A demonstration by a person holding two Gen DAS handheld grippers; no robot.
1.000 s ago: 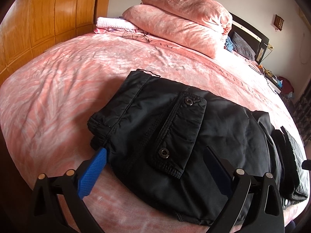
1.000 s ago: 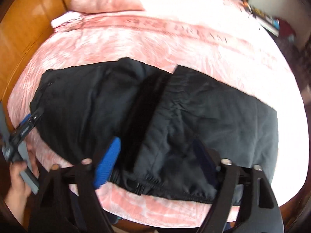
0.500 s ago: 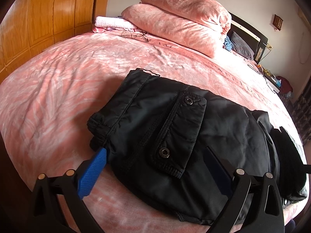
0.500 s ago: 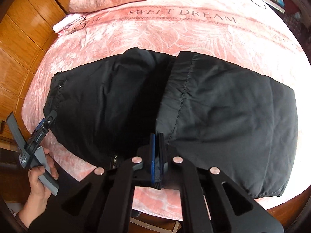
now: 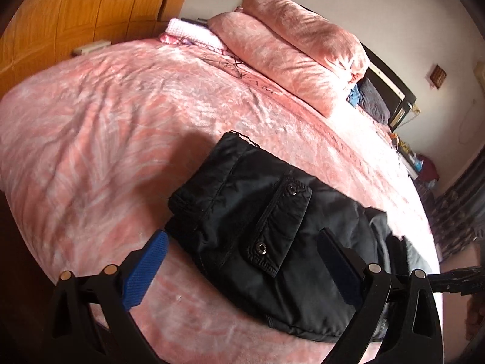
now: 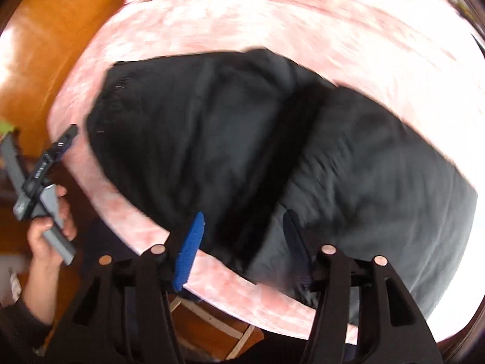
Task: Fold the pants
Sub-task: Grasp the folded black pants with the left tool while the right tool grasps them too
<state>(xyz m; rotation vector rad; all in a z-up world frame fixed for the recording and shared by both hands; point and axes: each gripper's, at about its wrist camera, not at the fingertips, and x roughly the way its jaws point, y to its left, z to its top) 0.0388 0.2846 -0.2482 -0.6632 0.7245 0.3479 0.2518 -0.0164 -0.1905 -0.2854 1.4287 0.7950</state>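
Note:
Black padded pants (image 5: 272, 221) lie folded on a pink bed, waist end with a snap-flap pocket (image 5: 282, 224) toward the left wrist view. My left gripper (image 5: 242, 261) is open, its fingers either side of the near waist corner, holding nothing. In the right wrist view the pants (image 6: 272, 157) show as two folded panels with a dark crease between. My right gripper (image 6: 242, 236) is open just above the pants' near edge at that crease. The left gripper (image 6: 39, 176) shows at far left, held in a hand.
The pink bedspread (image 5: 106, 121) covers the bed. Stacked pink pillows (image 5: 291, 48) and a folded pink cloth (image 5: 191, 30) lie at the head. A wooden wardrobe (image 5: 75, 9) stands to the left. Clutter (image 5: 418, 163) sits beyond the bed's far side. The bed edge (image 6: 242, 291) lies below my right gripper.
My right gripper, shut half a second ago, has opened and dropped close to the pants' near edge. My left gripper drew back a little and stays open.

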